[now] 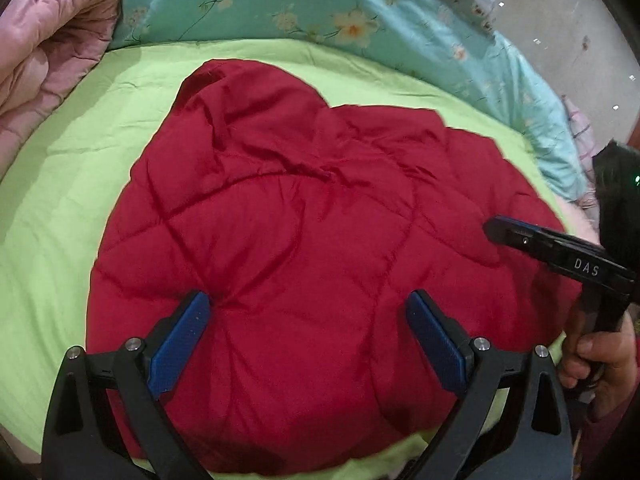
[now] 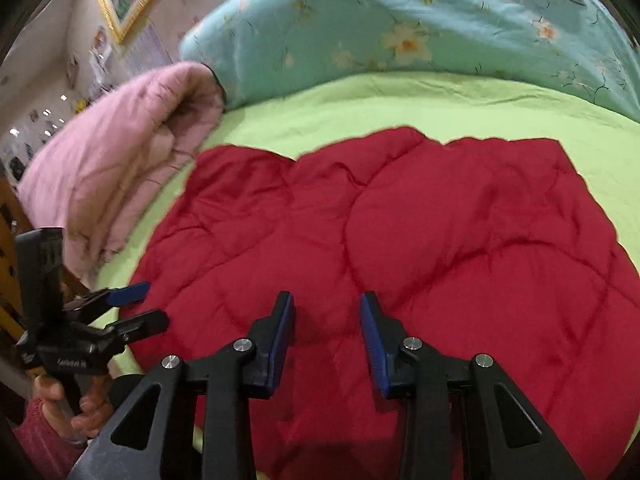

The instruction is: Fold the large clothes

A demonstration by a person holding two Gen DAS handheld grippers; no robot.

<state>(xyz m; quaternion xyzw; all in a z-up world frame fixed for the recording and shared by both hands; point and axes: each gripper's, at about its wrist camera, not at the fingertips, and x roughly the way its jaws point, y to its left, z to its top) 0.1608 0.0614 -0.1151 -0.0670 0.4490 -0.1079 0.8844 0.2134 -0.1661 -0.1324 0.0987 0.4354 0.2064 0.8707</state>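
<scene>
A red quilted jacket (image 1: 312,248) lies spread on a green sheet (image 1: 60,208), its hood toward the blue floral quilt (image 1: 320,12); a pink blanket (image 1: 44,52) is bunched nearby. The left gripper (image 1: 308,312) hangs over the jacket with its jaws wide apart and empty. The right gripper (image 2: 326,312) stands narrowly parted above the fabric, seemingly gripping nothing, though contact is hard to judge.
</scene>
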